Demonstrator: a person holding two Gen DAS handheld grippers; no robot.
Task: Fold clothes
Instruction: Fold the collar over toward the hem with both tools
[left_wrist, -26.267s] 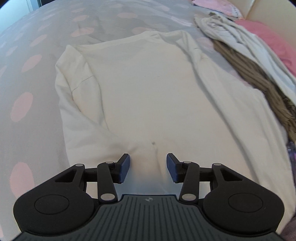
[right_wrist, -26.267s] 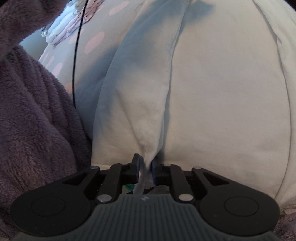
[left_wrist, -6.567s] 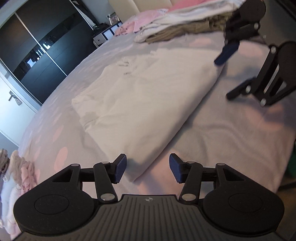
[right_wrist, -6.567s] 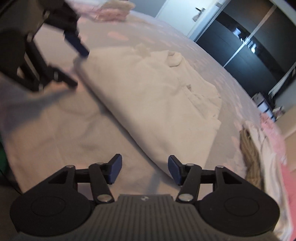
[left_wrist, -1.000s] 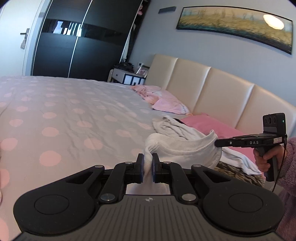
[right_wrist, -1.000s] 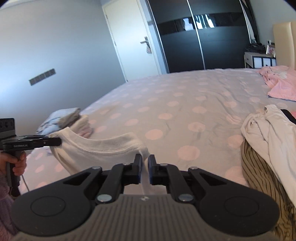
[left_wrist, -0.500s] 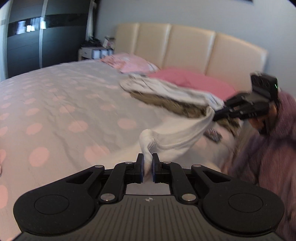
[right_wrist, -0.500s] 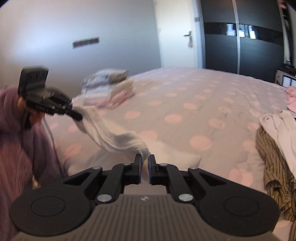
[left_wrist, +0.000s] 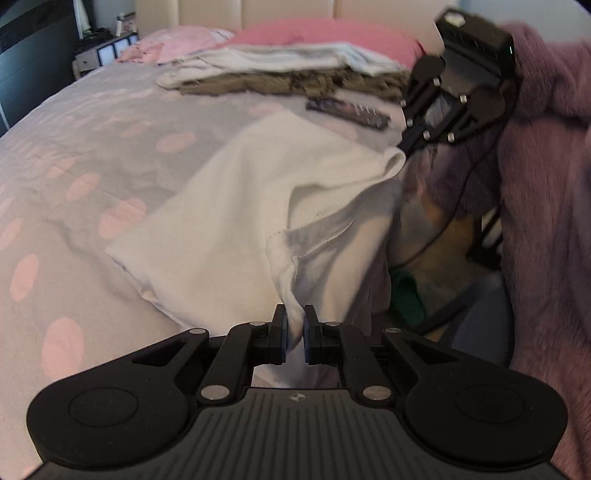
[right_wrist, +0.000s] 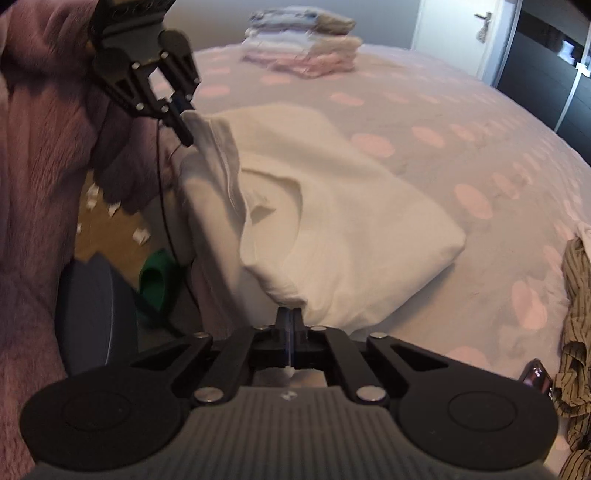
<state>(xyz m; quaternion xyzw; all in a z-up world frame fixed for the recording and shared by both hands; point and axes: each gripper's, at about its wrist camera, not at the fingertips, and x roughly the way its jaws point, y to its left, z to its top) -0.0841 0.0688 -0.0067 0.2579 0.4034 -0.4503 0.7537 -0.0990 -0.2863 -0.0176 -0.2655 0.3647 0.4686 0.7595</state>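
Where a second ago it hung in the air, the folded white shirt (left_wrist: 236, 206) now rests on the bed (left_wrist: 92, 147) (polka-dot cover), its near corners clamped by the left gripper (left_wrist: 294, 330) and right gripper (right_wrist: 290, 325).

Spotted bed (left_wrist: 92, 155) (padded headboard (left_wrist: 258, 14)).

The left gripper (left_wrist: 294, 328) pinches a corner of the folded white shirt (left_wrist: 236, 206), which lies on the pink-dotted grey bedspread (left_wrist: 74, 155). At upper right, the right gripper (left_wrist: 404, 147) grips the shirt's other corner beside a purple fleece sleeve (left_wrist: 546, 184). Unfolded clothes (left_wrist: 288, 74) are heaped behind.
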